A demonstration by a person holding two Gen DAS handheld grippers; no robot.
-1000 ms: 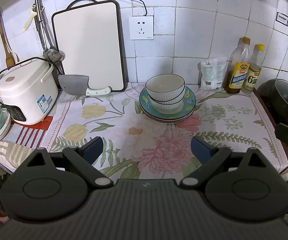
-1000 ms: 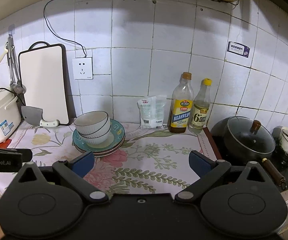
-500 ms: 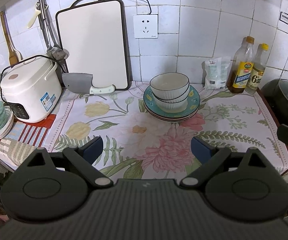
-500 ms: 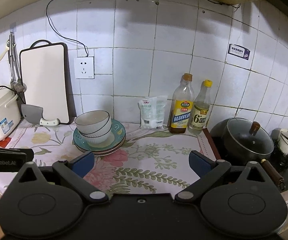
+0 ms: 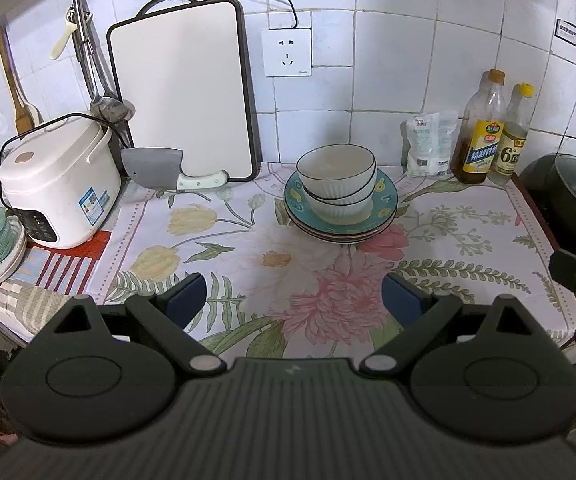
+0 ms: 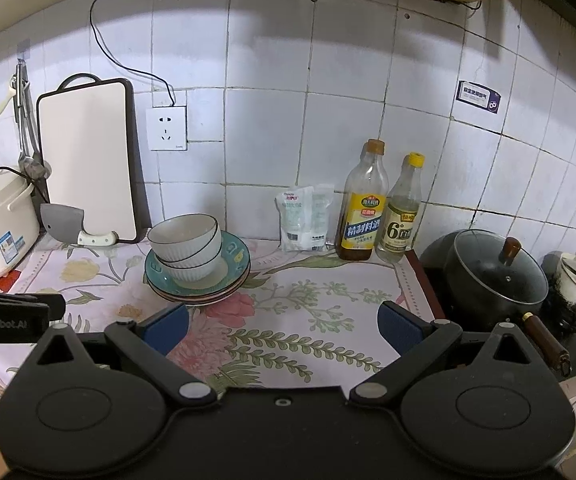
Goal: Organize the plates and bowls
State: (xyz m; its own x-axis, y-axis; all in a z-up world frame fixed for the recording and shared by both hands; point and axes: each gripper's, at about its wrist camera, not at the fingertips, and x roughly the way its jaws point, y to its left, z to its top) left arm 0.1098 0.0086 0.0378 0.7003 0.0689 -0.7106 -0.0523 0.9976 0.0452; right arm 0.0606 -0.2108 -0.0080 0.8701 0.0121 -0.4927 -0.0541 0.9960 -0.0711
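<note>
White ribbed bowls (image 5: 337, 178) are nested in a stack on a stack of teal and pink plates (image 5: 383, 204) near the back wall of the floral counter. The bowls (image 6: 186, 246) and plates (image 6: 234, 264) also show in the right wrist view. My left gripper (image 5: 293, 298) is open and empty, held back near the counter's front edge, apart from the stack. My right gripper (image 6: 284, 326) is open and empty, in front and to the right of the stack.
A rice cooker (image 5: 54, 188), a cutting board (image 5: 180, 92) and a cleaver (image 5: 156, 168) stand at the left. Two bottles (image 6: 383, 208) and a packet (image 6: 303, 220) stand at the back right. A lidded black pot (image 6: 491, 276) sits on the stove at the right.
Both grippers have drawn back and risen a little, so the stack looks slightly farther away. The bowls and plates have not moved.
</note>
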